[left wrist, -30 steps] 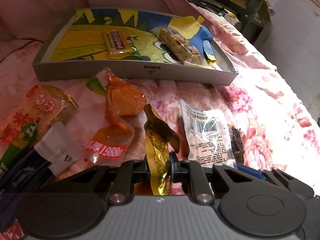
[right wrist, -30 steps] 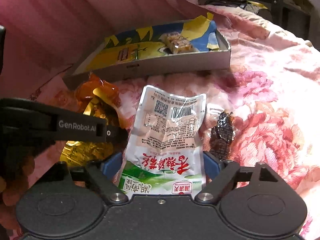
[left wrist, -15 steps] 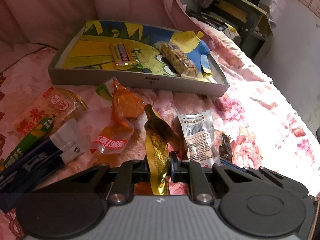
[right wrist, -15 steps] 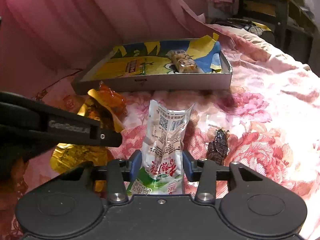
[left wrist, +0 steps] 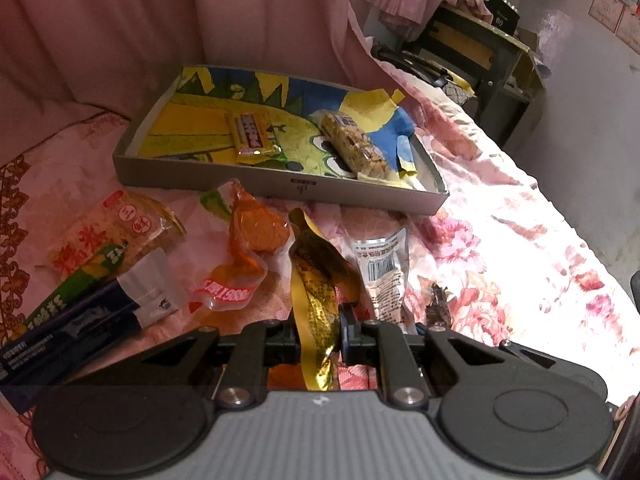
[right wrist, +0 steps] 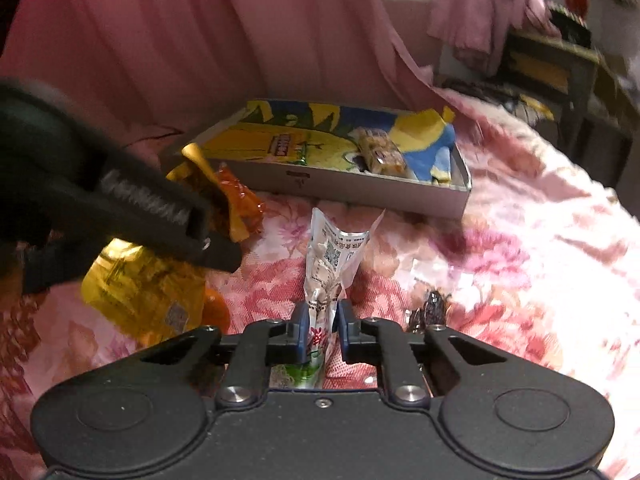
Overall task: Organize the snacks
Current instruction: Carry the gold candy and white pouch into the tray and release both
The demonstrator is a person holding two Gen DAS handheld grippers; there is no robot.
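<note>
While the left gripper [left wrist: 319, 330] stays clamped on the gold packet [left wrist: 316, 304], the right gripper [right wrist: 322, 330] has just been closing: its jaws, wide around the white pouch [right wrist: 334, 256] a second ago, now pinch its lower end so the foil bunches into a narrow waist between the pads. Both pairs of jaws are therefore narrow and loaded.

Positions: the gold packet hangs from the left jaws above the floral bedspread [left wrist: 500, 240], clear of the orange packet [left wrist: 256, 236] behind it. The white pouch stands up from the right jaws, with the small dark snack [right wrist: 430, 310] just beside them, loose on the bed. The grey tray [left wrist: 276, 190] sits farther back on the bed and already holds a yellow bar [left wrist: 250, 136] and a grain bar [left wrist: 354, 148], side by side and apart.

Reading: pick-up appears complete for two items at once; next step is likely carrying both to the tray. Still outside it: the orange packet, rice cracker pack [left wrist: 108, 236], dark blue packet [left wrist: 68, 336] and dark snack. Risk: a crumpled foil grip may slip.
</note>
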